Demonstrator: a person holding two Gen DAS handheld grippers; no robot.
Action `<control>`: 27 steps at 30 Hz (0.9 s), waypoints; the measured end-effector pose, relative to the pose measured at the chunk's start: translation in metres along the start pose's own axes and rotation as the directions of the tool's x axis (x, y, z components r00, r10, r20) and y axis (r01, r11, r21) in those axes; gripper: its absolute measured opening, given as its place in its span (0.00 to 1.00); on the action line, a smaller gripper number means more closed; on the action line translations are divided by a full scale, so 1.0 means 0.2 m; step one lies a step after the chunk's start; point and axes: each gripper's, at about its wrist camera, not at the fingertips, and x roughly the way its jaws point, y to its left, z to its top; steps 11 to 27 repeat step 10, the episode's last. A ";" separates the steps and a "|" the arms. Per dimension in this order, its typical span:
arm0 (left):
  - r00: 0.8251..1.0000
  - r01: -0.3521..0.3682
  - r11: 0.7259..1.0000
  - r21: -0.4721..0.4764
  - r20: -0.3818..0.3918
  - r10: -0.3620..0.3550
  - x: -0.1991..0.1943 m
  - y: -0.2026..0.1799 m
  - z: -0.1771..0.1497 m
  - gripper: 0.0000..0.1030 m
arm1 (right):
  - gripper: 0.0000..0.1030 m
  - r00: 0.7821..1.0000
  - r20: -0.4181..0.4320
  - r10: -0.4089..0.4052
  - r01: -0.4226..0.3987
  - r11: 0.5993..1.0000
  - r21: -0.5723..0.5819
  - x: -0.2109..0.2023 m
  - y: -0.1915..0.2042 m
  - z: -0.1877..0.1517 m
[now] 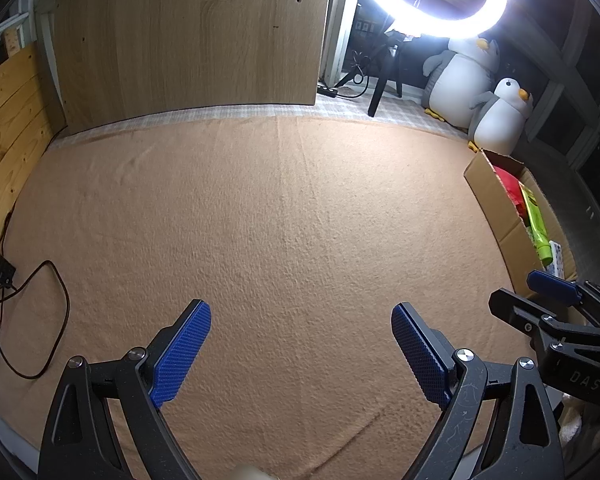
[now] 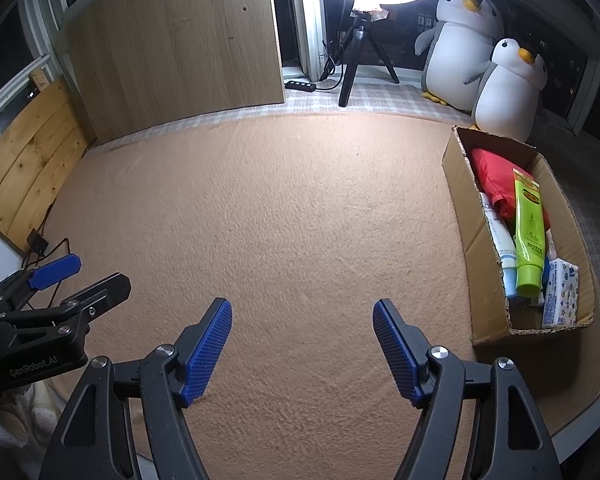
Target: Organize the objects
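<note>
Left gripper [image 1: 301,320] and right gripper [image 2: 302,316]: jaws wide apart, holding nothing, above blanket [image 2: 280,208]. Filled cardboard box [image 2: 484,208] to right gripper's right.

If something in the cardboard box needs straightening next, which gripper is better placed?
Right. The cardboard box sits just beyond the right gripper, on its right side. The left gripper is farther left, with the right one between it and the box. Both are open and hold nothing.
</note>
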 end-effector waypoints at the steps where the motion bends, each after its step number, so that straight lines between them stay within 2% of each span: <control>1: 1.000 0.001 1.000 0.003 -0.001 -0.001 0.00 0.00 0.00 0.91 | 0.68 1.000 -0.002 -0.001 0.001 1.000 -0.001 0.00 0.00 0.00; 27: 1.000 -0.002 1.000 0.021 -0.007 0.002 0.03 -0.01 -0.01 0.91 | 0.68 1.000 -0.024 -0.012 0.012 1.000 -0.010 0.04 0.01 -0.01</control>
